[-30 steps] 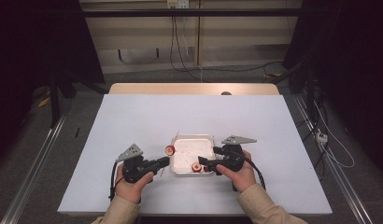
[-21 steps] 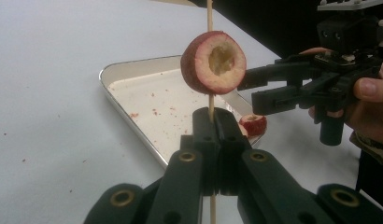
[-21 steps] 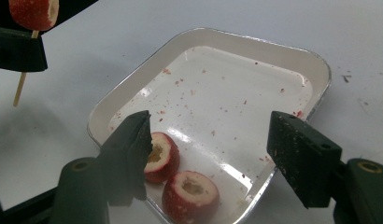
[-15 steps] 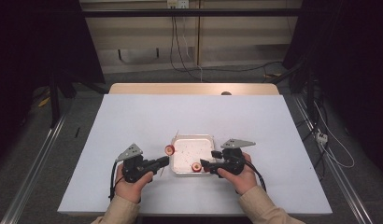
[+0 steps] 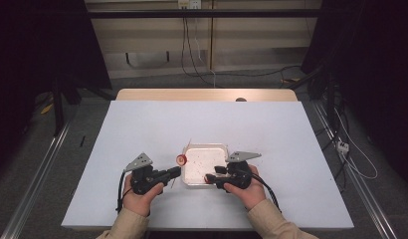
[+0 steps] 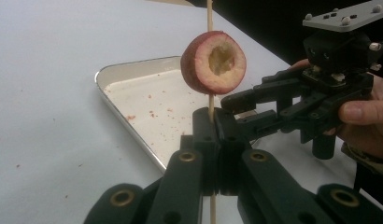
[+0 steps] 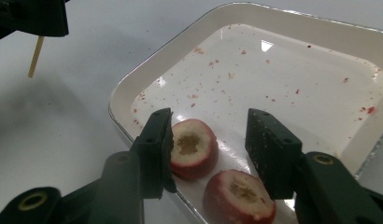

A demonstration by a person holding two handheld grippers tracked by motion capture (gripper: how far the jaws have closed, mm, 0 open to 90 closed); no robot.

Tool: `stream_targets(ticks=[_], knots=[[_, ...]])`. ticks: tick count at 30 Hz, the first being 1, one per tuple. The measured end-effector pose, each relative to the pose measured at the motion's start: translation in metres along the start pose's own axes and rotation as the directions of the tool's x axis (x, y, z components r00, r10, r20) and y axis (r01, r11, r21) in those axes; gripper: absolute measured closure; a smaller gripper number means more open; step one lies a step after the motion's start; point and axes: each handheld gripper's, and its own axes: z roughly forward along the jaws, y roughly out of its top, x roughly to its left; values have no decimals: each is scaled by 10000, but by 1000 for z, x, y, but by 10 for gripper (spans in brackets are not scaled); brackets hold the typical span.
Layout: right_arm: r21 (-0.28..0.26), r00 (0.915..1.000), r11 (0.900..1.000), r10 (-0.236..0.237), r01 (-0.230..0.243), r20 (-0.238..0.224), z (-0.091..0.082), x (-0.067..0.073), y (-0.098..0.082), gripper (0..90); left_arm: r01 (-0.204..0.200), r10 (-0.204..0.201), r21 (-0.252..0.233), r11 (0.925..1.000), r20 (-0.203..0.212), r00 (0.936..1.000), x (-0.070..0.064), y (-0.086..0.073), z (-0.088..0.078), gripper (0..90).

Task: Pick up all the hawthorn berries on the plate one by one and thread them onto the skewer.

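Observation:
My left gripper [image 6: 213,116] is shut on a thin wooden skewer [image 6: 209,14] that stands upright. A red-skinned, hollowed fruit slice [image 6: 213,62] is threaded on it above the jaws, at the tray's left edge [image 5: 181,160]. My right gripper [image 7: 208,135] reaches into the white tray [image 7: 283,70], and its jaws have just been closing. A fruit slice [image 7: 192,147] lies between them, against the left pad, with a gap to the right pad. A second slice [image 7: 238,198] lies nearer, beside it. In the high view both grippers, left [image 5: 176,172] and right [image 5: 210,177], sit at the tray's near corners.
The tray [image 5: 204,164] sits on a white table cover [image 5: 142,129] and is speckled with red crumbs. The skewer's lower end [image 7: 36,56] hangs just above the cover, left of the tray. Cables run along the floor behind the table.
The right gripper's jaws have drawn closer together around the slice in the tray. The left gripper and its skewer have stayed put.

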Motion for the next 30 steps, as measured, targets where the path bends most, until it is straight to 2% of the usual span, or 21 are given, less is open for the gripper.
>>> stream_targets(ticks=[8,12,14,18,24,27,30], knots=[[82,9992,9998,181,-178,-366,6,4,0,592,0,-1,75,10000,85,10000,0,-1,2,891],[278,9986,9996,52,-37,-526,11,8,-1,649,69,-70,31,10000,39,10000,1,-1,1,891],[235,9969,9993,302,-286,-727,10,7,-1,715,80,-80,-6,10000,25,10000,0,-1,1,891],[87,9955,9989,459,-454,-830,8,6,0,724,6,-6,23,10000,65,10000,-1,-1,2,891],[-353,9886,9914,1228,-1263,-873,1,-1,5,726,-64,63,101,9999,129,9999,-3,-1,4,891],[-681,9826,9832,1630,-1692,-892,-4,-7,8,726,-116,114,112,9999,195,9997,-4,-1,5,891],[-982,9715,9698,2132,-2233,-1035,-9,-10,12,726,-121,118,109,9999,220,9997,-6,-1,5,891]])
